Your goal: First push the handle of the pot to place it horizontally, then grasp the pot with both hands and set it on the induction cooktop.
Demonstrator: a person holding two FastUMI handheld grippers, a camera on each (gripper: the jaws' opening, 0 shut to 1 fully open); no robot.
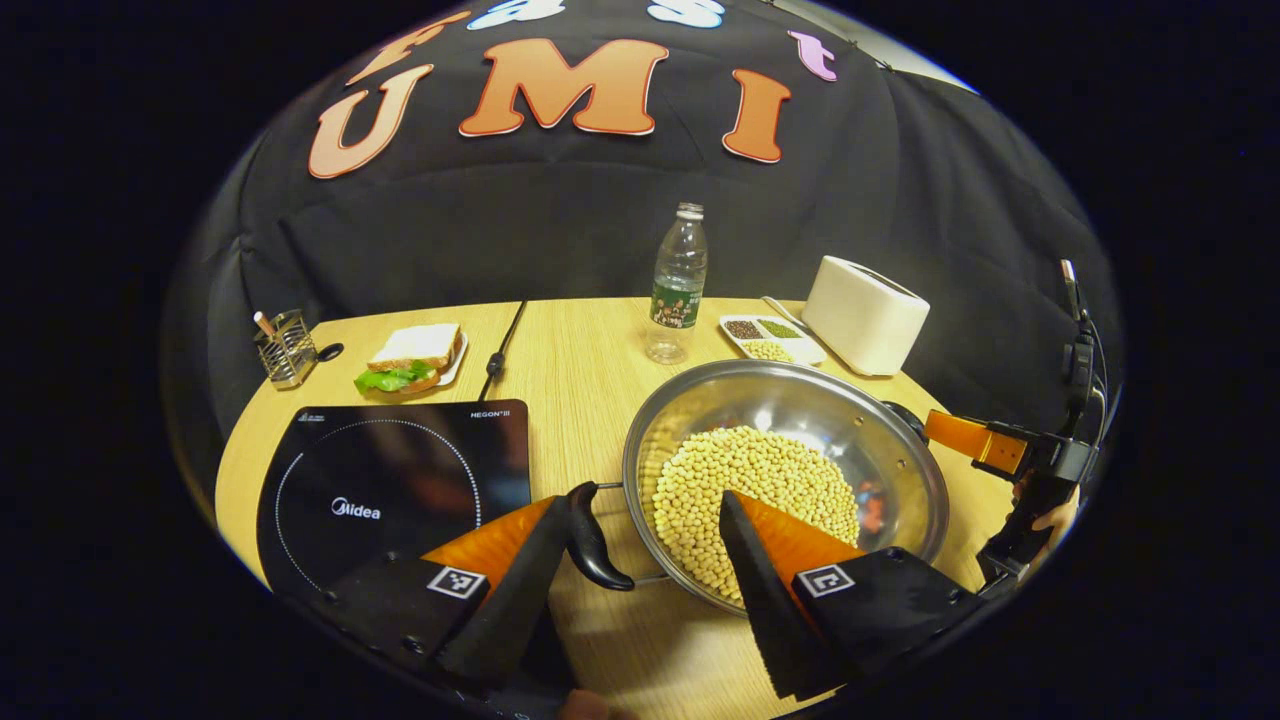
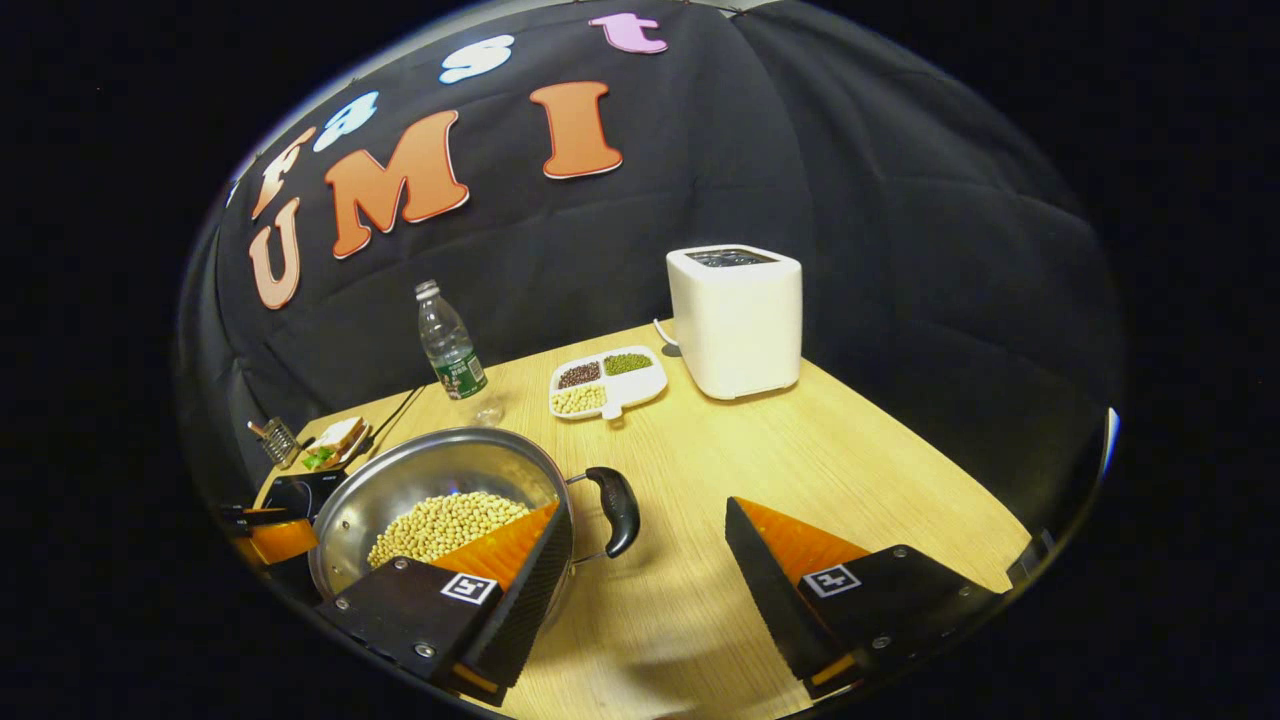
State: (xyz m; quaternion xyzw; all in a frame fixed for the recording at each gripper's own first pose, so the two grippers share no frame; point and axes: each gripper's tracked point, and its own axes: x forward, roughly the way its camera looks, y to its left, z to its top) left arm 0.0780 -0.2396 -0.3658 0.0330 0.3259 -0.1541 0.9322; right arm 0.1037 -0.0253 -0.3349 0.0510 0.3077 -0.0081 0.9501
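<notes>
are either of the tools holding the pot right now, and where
No. Both tools are open: the left tool straddles the pot rim beside one black handle, the right tool brackets the other handle, neither clamped.

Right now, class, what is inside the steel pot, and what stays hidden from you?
The pot holds a heap of pale yellow beans. Bare steel wall shows around the heap. The bottom under the beans is covered, and the left gripper's fingers hide part of the near rim.

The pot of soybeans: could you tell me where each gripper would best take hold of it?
Probably by its two black side handles: the left gripper closing on the near handle, the right gripper on the opposite one. The pot has a wide, smooth wall.
</notes>
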